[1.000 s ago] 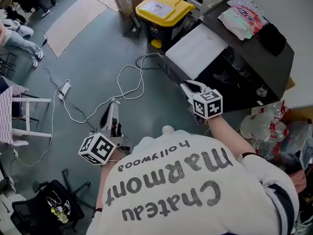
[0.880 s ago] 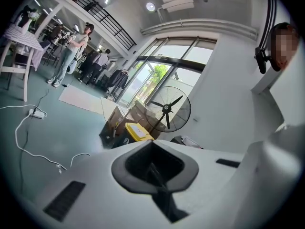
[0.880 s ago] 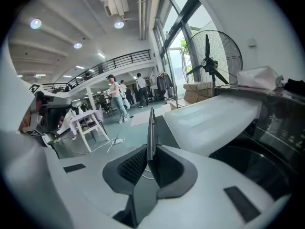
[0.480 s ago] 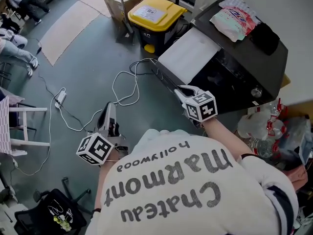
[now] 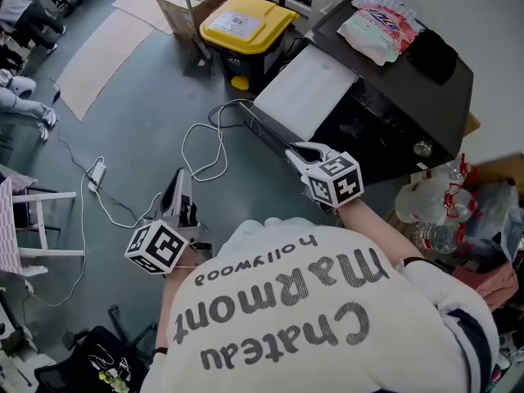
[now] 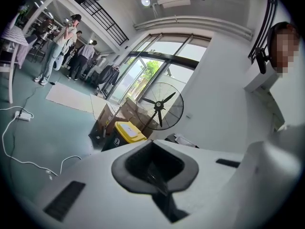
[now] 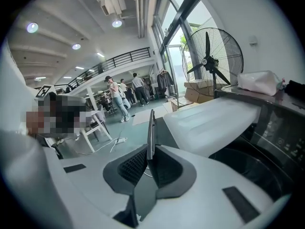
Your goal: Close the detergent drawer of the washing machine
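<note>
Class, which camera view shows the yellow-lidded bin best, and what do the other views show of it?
The head view: the yellow-lidded bin is seen clearly from above. The left gripper view shows the bin small and distant. The right gripper view does not show it.

Bright, even daylight through glass front (image 6: 143, 75), backed by round ceiling lamps (image 7: 32, 27). Soft, faint shadows on floor (image 5: 123, 137). Overexposure at glass front. Strong fisheye bending and dark vignette at corners of both gripper views. Near fingers (image 6: 138, 166) out of focus.
</note>
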Action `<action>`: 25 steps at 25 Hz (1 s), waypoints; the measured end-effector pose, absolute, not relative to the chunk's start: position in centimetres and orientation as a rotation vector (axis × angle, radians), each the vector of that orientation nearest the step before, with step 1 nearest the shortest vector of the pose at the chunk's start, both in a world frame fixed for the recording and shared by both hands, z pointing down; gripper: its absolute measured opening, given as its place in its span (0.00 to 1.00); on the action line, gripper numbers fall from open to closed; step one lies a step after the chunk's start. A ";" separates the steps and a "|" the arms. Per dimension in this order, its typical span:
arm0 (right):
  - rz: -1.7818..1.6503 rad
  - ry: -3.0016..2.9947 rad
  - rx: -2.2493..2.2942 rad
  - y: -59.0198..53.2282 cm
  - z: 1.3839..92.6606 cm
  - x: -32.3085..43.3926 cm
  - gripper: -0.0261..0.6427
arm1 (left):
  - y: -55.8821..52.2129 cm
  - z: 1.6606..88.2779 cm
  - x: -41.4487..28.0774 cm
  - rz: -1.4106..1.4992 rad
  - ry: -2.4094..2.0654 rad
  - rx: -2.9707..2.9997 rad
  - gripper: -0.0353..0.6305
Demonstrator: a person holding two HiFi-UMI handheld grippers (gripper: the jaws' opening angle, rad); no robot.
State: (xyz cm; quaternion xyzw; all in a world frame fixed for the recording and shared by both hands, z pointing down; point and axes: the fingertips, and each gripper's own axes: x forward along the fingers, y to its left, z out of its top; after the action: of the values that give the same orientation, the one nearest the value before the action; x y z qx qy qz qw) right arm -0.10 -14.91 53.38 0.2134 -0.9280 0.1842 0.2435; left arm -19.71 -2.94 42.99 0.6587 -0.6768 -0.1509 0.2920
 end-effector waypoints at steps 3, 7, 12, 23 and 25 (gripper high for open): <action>0.492 -2.543 0.586 -15.0 53.0 0.1 0.13 | -3.5 42.9 -19.5 -0.403 -1.796 1.765 0.06; 0.462 -2.553 0.582 -14.9 52.9 0.4 0.13 | -4.1 42.7 -19.0 -0.403 -1.789 1.778 0.06; 0.447 -2.557 0.589 -15.1 52.9 0.5 0.13 | -4.6 43.0 -18.7 -0.405 -1.784 1.780 0.06; 0.459 -2.545 0.643 -17.2 52.9 1.6 0.13 | -5.9 43.4 -18.6 -0.404 -1.771 1.782 0.06; 0.465 -2.542 0.658 -17.7 53.0 1.7 0.13 | -6.3 43.4 -18.6 -0.401 -1.767 1.785 0.06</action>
State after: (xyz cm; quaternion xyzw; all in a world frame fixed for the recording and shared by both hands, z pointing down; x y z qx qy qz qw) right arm 1.67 -17.72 52.99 0.2398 -0.9265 0.1696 0.2351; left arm -18.58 -6.28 43.38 0.6707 -0.6639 -0.1505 0.2945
